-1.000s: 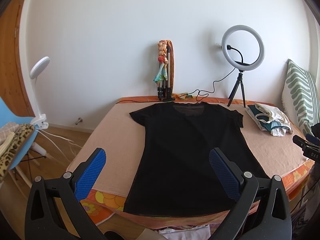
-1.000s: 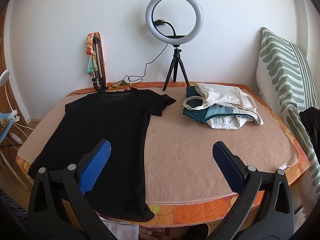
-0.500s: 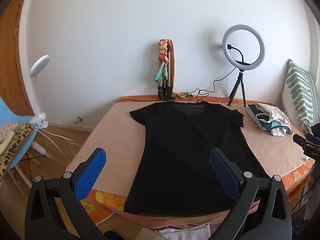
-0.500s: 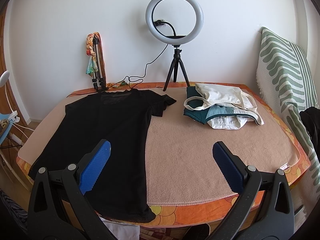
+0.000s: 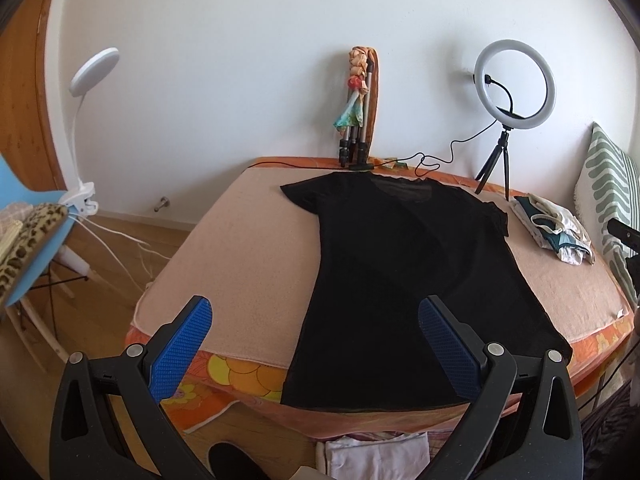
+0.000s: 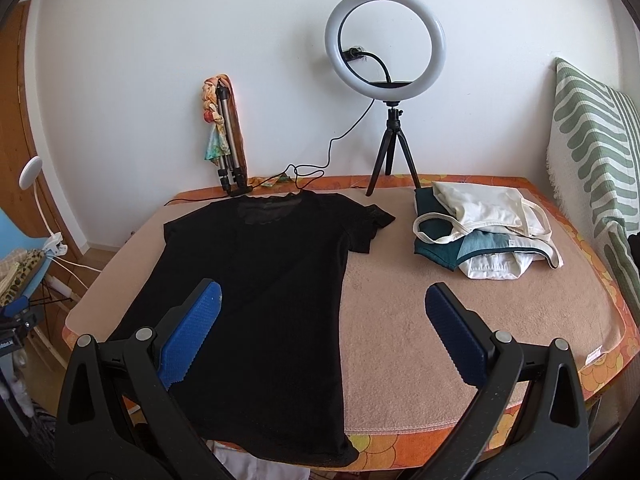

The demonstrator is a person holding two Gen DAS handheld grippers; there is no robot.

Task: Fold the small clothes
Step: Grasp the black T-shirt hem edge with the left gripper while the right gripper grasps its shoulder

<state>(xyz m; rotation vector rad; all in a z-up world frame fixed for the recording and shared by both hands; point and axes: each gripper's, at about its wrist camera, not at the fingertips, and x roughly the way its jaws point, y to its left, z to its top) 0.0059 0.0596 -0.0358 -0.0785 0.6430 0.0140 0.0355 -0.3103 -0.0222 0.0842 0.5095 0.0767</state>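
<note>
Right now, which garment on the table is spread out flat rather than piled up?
The black short-sleeved T-shirt; the white and teal clothes lie heaped beside it.

Black short-sleeved T-shirt (image 5: 404, 276) (image 6: 256, 280), thin and slightly sheer at the neckline, spread flat and unfolded on the peach towel-covered table (image 5: 244, 256) (image 6: 420, 312). Neckline toward the wall, hem hanging just over the near edge. Both sleeves laid out sideways. Well apart to its right, a loose stack of folded small clothes (image 5: 556, 232) (image 6: 484, 232): cream, teal and white pieces, straps trailing.
</note>
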